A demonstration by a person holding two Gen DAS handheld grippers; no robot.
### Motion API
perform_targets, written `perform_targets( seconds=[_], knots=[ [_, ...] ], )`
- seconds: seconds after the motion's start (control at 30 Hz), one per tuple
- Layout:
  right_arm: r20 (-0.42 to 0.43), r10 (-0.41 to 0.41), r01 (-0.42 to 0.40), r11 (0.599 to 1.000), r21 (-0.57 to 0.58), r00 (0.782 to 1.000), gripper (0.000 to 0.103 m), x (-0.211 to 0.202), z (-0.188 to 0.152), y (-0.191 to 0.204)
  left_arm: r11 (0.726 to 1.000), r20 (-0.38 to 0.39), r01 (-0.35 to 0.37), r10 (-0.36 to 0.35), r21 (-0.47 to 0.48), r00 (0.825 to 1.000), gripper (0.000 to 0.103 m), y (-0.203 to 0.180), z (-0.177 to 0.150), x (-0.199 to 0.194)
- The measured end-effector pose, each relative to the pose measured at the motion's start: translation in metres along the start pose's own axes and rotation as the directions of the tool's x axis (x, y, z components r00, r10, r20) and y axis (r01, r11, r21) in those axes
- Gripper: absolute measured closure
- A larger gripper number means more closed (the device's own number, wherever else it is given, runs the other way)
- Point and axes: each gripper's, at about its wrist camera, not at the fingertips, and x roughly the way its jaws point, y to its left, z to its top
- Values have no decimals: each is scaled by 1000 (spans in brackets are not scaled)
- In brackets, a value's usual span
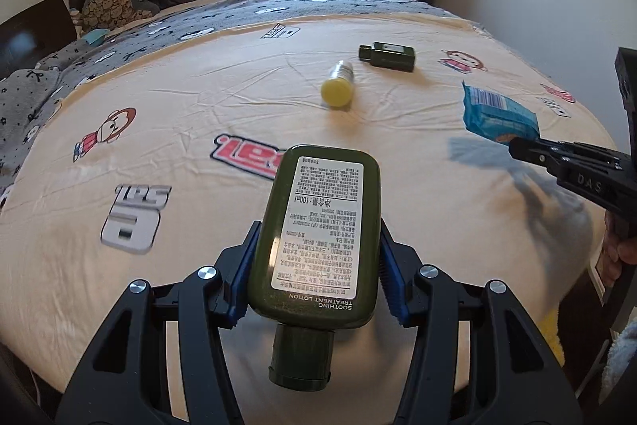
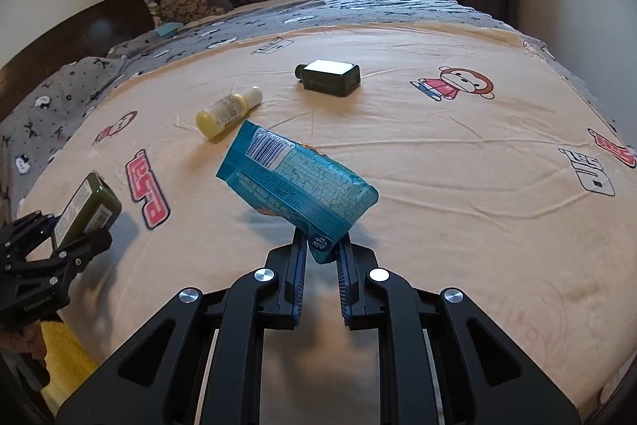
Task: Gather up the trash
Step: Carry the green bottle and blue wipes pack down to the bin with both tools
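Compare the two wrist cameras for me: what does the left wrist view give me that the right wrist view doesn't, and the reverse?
Left wrist only: the green lotion bottle's printed back label, readable, and its cap. Right wrist only: how the right hand-held gripper pinches one end of the blue packet. Both: the bottle in the left hand-held gripper, plus the yellow bottle and the dark green box lying on the bed sheet.

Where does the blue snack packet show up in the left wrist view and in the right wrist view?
Left wrist view: the blue snack packet is at the right edge, held off the bed by the right gripper.
Right wrist view: the packet is at centre, pinched at its lower corner between the fingers.
Shared landmark: the yellow-capped bottle lying on the sheet.
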Motion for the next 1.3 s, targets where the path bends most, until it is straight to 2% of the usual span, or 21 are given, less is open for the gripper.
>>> perform_targets(
  seconds=[0.4, 0.57, 0.7, 0.83, 1.03, 1.23, 1.3],
  knots=[
    [23, 87, -85, 993, -78, 996, 87, -96, -91, 25, 994, 48, 91, -93, 55, 994, 52, -51, -83, -83],
    [-15, 85, -86, 994, -64, 996, 87, -109, -127, 25, 987, -16, 130, -129, 94, 992, 52, -66, -119, -88],
    [-115, 87, -91, 995, -30, 990, 87, -97, -160, 20, 981, -100, 163, -153, 109, 983, 52, -75, -143, -73],
    [-208, 102, -99, 995, 23, 973, 87, -77, -186, 15, 976, -202, 200, -179, 89, 963, 52, -80, -164, -42],
    [-299, 93, -80, 995, 56, 950, 87, -49, -214, 23, 970, -342, 238, -211, 39, 916, 52, -83, -187, 6],
    [-405, 115, -78, 991, 107, 907, 87, -14, -240, 26, 967, -428, 254, -222, 18, 876, 52, -83, -204, 40],
    [-420, 121, -72, 989, 130, 900, 87, -6, -246, 26, 964, -455, 264, -227, 19, 861, 52, -85, -211, 49]
  ],
)
